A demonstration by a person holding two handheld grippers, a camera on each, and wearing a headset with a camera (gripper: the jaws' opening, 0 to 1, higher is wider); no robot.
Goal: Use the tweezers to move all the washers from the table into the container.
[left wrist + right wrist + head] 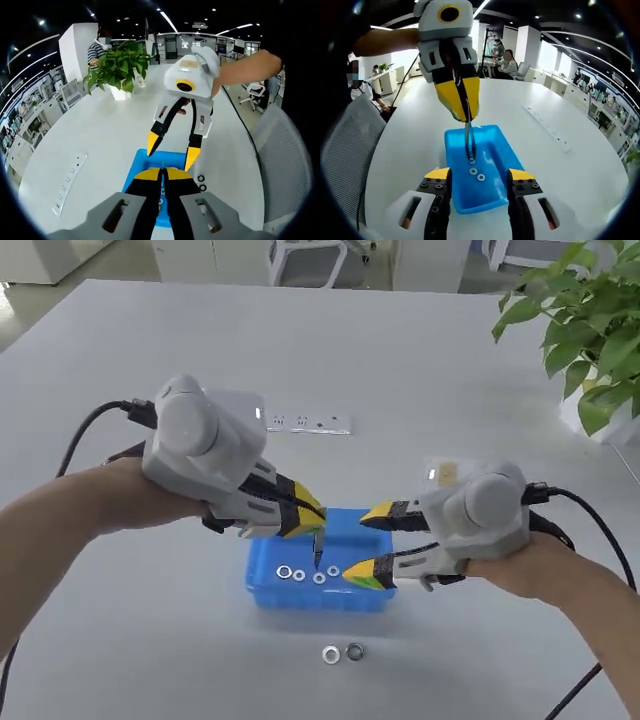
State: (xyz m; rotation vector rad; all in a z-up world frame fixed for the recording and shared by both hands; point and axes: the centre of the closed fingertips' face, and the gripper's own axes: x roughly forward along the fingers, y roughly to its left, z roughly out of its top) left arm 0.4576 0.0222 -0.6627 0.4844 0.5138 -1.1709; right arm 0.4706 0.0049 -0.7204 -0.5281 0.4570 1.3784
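My left gripper (308,518) is shut on black tweezers (318,545), which point down into the blue container (262,590). Several washers (299,575) lie on its floor. In the right gripper view the tweezers (469,135) have their tips at one washer (471,160); whether they grip it I cannot tell. Two washers (342,652) lie on the table just in front of the container. My right gripper (365,543) hovers open at the container's right end, with nothing between its jaws. In the left gripper view my own jaws (162,174) are closed on the tweezers, facing the open right gripper (172,150).
A white power strip (310,424) lies on the table beyond the container. A potted plant (590,330) stands at the far right edge. Cables trail from both grippers. Office chairs and people are in the background, off the table.
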